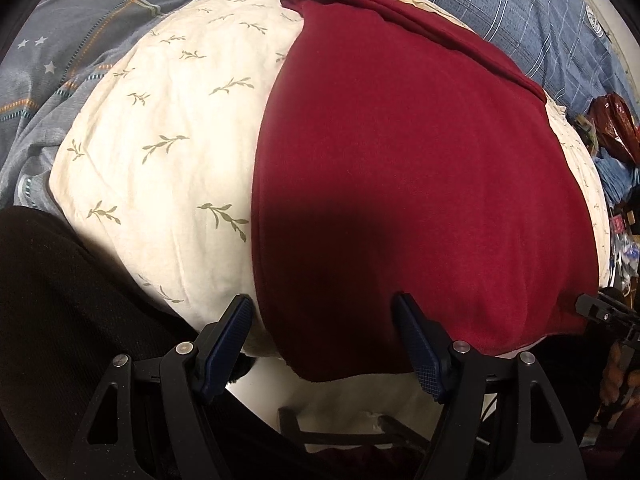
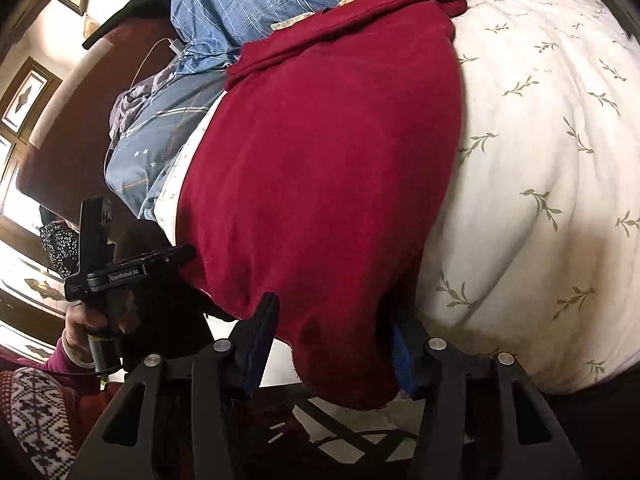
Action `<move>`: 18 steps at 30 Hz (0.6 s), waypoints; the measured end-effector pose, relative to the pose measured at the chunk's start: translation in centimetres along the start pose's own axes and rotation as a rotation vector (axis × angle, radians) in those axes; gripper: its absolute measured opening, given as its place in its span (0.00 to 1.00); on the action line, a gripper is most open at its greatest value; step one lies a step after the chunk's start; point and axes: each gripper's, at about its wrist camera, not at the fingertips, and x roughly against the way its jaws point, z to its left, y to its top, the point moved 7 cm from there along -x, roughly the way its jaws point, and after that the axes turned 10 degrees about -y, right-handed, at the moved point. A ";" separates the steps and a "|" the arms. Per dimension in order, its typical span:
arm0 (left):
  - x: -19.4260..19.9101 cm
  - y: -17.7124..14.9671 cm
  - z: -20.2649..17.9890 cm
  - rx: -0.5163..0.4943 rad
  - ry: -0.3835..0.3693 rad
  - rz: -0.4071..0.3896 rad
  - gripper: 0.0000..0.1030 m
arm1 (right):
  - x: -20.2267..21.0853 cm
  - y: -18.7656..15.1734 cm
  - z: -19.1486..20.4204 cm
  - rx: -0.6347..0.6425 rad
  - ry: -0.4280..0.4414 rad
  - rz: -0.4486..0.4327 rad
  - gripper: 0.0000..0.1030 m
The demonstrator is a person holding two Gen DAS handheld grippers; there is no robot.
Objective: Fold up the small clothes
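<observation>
A dark red garment (image 1: 404,168) lies spread flat on a cream pillow with a green sprig print (image 1: 168,128). Its far end is folded or bunched. My left gripper (image 1: 324,312) is open, its fingers astride the garment's near left corner, which hangs over the pillow's edge. The right gripper's tip (image 1: 596,310) shows at the garment's near right corner. In the right wrist view the red garment (image 2: 328,168) fills the middle, and my right gripper (image 2: 332,320) is open around its near hem corner. The left gripper (image 2: 120,268), held in a hand, touches the hem at left.
Blue plaid bedding (image 1: 500,8) lies beyond the pillow, and grey starred fabric (image 1: 60,60) at far left. A black cloth (image 1: 52,300) lies at near left. Cluttered items (image 1: 612,128) sit at right. A brown headboard (image 2: 76,132) and a charging cable (image 2: 152,52) show in the right wrist view.
</observation>
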 end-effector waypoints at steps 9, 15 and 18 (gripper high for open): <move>0.3 -0.2 0.2 0.014 -0.027 -0.009 0.53 | -0.1 -0.1 -2.0 -0.115 0.044 0.000 0.21; 0.8 -0.4 0.1 -0.005 -0.037 -0.012 0.41 | 0.1 0.1 -1.8 -0.135 0.060 0.006 0.45; 1.2 -0.5 0.0 -0.013 -0.057 -0.008 0.29 | -0.3 -0.1 -1.3 -0.109 0.056 0.016 0.50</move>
